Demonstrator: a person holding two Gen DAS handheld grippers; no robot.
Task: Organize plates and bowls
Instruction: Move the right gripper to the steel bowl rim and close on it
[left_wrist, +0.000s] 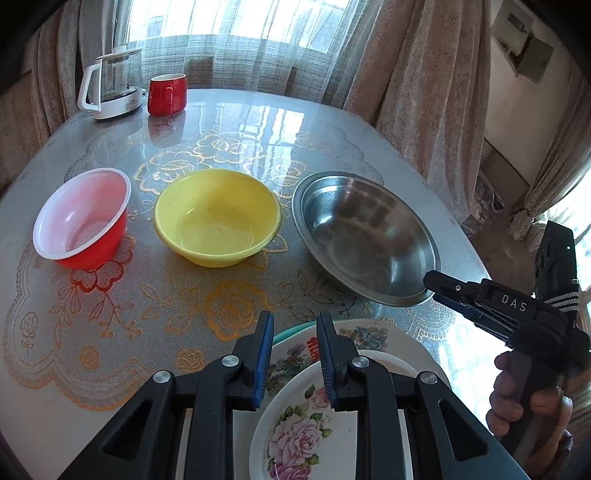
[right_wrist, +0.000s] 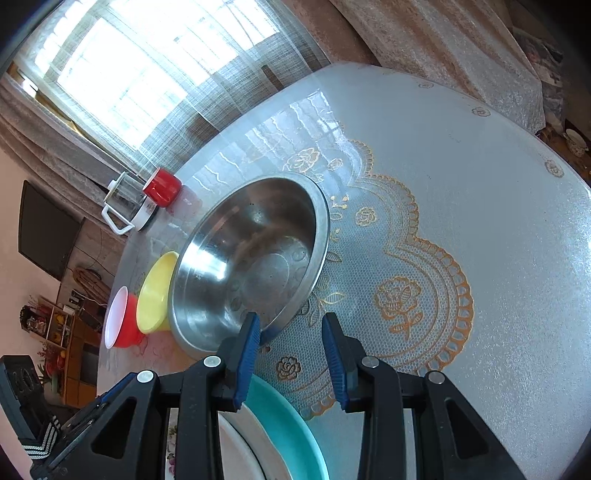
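Note:
Three bowls stand in a row on the table: a red bowl with a white inside (left_wrist: 83, 218) at left, a yellow bowl (left_wrist: 217, 216) in the middle, a steel bowl (left_wrist: 364, 236) at right. A stack of floral plates (left_wrist: 306, 413) over a teal plate (right_wrist: 291, 417) lies at the near edge. My left gripper (left_wrist: 293, 358) is open and empty, just above the plates. My right gripper (right_wrist: 291, 349) is open, its fingers either side of the steel bowl's (right_wrist: 251, 258) near rim; it also shows in the left wrist view (left_wrist: 443, 291).
A glass kettle (left_wrist: 112, 86) and a red mug (left_wrist: 166, 94) stand at the table's far left by the curtained window. The table (right_wrist: 480, 184) has a lace-patterned cover; its edge curves away at right.

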